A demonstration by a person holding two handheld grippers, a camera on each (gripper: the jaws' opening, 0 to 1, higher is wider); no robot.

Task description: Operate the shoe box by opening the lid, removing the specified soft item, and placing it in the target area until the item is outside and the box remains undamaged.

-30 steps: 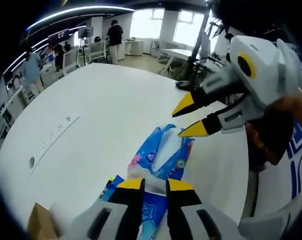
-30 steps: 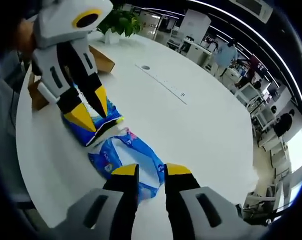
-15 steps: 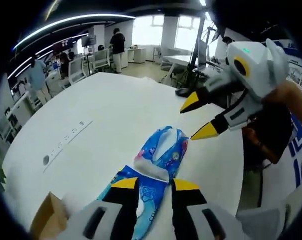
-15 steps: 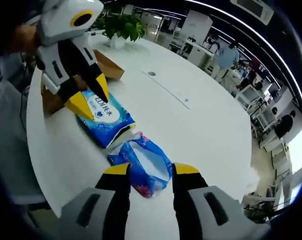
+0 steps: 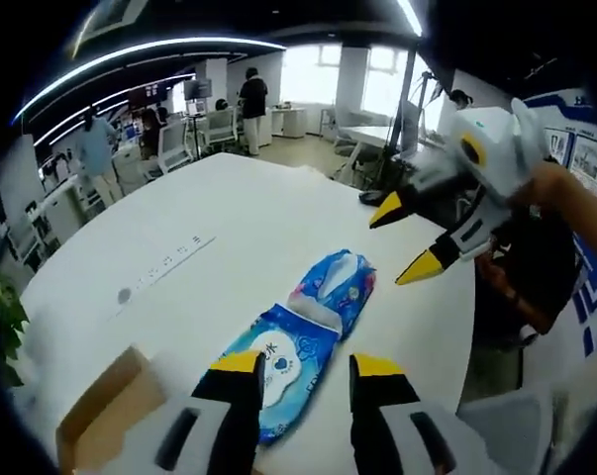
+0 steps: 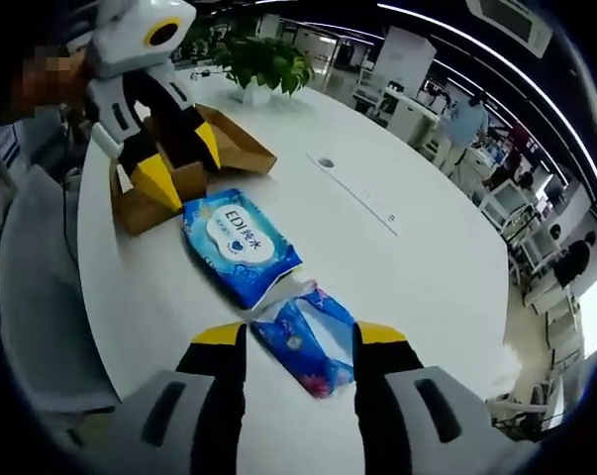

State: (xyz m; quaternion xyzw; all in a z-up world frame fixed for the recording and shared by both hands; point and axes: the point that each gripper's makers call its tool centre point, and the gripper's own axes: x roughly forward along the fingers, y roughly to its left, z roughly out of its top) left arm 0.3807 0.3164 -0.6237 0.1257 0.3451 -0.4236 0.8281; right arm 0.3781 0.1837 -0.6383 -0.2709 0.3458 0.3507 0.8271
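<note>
On white table (image 6: 427, 257), two flat blue wipe packs (image 6: 241, 243), both grippers (image 5: 300, 368) (image 6: 296, 336) spread, empty.

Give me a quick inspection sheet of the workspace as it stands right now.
Surface: white table, with a round grommet and a printed strip.
Job's things: open cardboard shoe box at the table edge; blue wipes pack lying flat outside it; smaller blue pouch beside the pack, touching its end.
Clutter: potted plant on the table beyond the box.
Grippers: left hand-held gripper open, empty, above the wipes pack; right hand-held gripper open, empty, above the pouch.
Cables: nothing seen.
Surroundings: open office with desks, chairs, bright windows; people standing in the background.
</note>
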